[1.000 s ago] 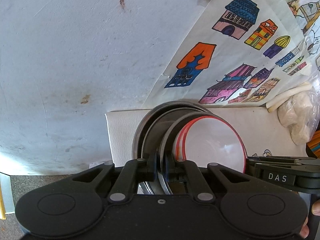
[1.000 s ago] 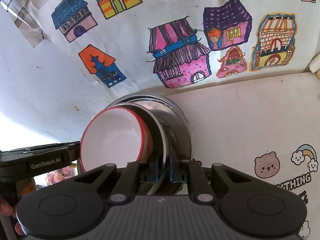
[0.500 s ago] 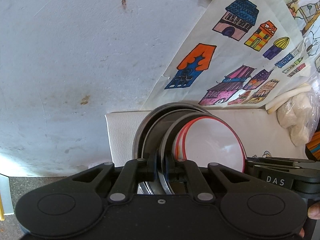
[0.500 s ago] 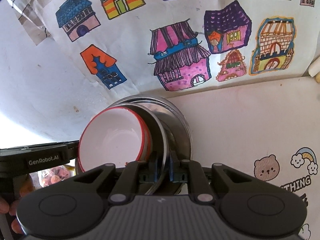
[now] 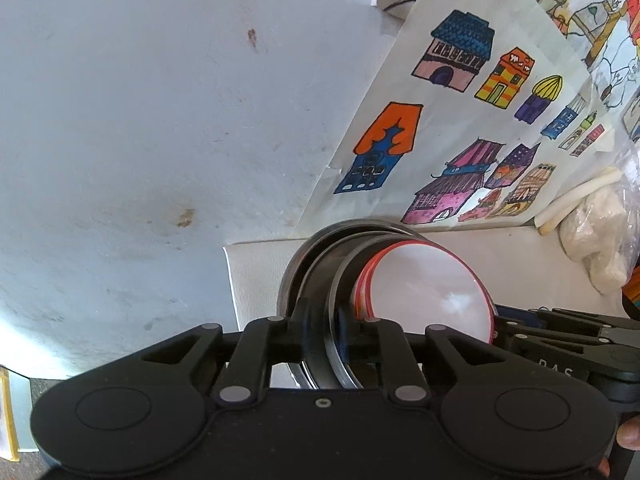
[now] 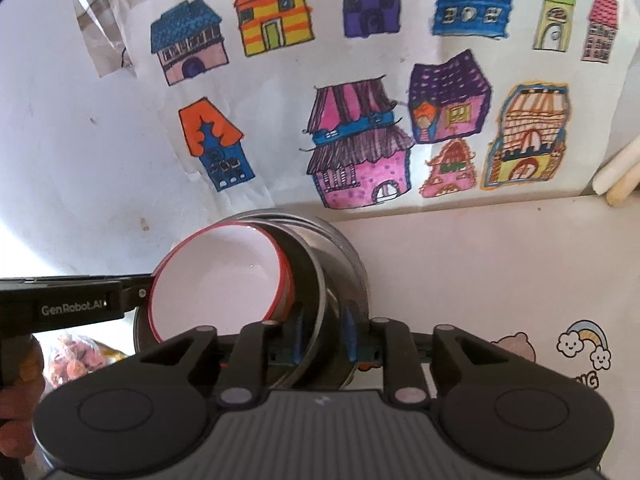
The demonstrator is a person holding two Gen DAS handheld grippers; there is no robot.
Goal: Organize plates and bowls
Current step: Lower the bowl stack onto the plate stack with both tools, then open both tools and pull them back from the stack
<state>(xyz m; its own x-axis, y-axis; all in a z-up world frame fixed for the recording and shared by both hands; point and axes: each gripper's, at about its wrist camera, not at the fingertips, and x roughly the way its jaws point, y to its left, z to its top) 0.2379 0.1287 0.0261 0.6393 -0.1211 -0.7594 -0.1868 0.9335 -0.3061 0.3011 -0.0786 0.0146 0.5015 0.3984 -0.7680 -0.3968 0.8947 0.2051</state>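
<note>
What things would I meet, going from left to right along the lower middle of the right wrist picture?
The other tongs → red-rimmed white plates → steel bowls → bear sticker → rainbow-and-cloud sticker.

A round white bowl with a red rim (image 6: 218,276) sits at centre left of the right wrist view, nested in shiny grey steel bowls (image 6: 340,268); the paper sheet of hand-coloured houses (image 6: 360,80) across the top shows pink, purple, blue, orange and yellow stripes; the pale pink mat (image 6: 500,272) at lower right carries a brown bear and rainbow-cloud print; the left wrist view's upper left is bluish-white wall (image 5: 140,100) with brown specks.
</note>
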